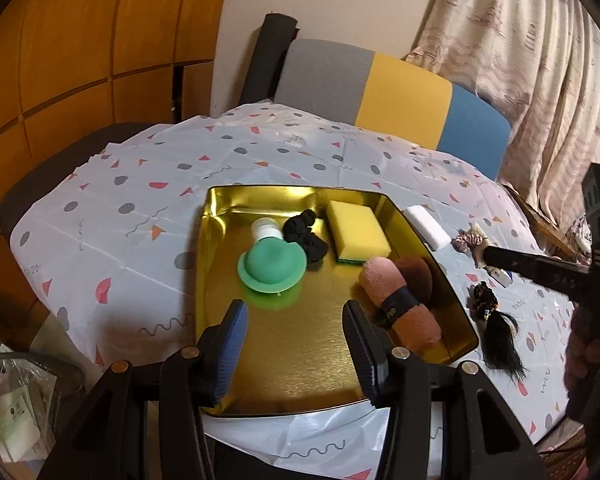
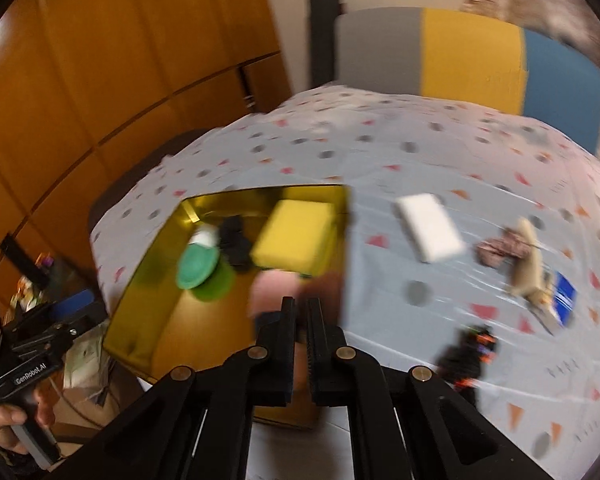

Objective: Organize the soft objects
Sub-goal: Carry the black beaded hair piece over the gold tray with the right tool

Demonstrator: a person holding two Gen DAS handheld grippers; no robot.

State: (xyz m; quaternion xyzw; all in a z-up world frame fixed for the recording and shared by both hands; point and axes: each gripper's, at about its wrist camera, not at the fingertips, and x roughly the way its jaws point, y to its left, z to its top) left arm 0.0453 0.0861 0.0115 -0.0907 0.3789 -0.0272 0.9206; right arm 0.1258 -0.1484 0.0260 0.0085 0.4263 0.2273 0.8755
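Gold metal tray (image 1: 216, 216) sits on a table covered with a patterned plastic sheet (image 1: 140, 184). Inside the tray, from the left-wrist view: green silicone cap-shaped piece (image 1: 271, 265) with a white piece (image 1: 265, 229) just behind it; black scrunchie-like fabric (image 1: 305, 236) touching the green piece's right side; yellow sponge with a green scouring layer (image 1: 358, 236) at the far right corner; rolled pink towel with a dark band (image 1: 400, 300) lying against the tray's right wall, with a brown soft item (image 1: 416, 274) touching it on the far side.

Outside the tray, on the sheet to its right: white sponge block (image 1: 427, 227) just beside the tray wall; a bundle of red-and-white twine on a pale card (image 1: 469, 240); a black hair piece with a beaded tie (image 1: 496, 320) nearer the camera. The right-wrist view also shows a small blue-and-white item (image 2: 565, 298) beside the twine; what it is cannot be told.

Left gripper (image 1: 296, 316): jaws spread, nothing between them, held over the near part of the tray floor.

Right gripper (image 2: 299, 312): jaws pressed together, nothing visibly pinched, over the tray's near right corner. Right-wrist view is motion-blurred. In it a hand (image 2: 8, 424) grips the left gripper's handle at lower left.
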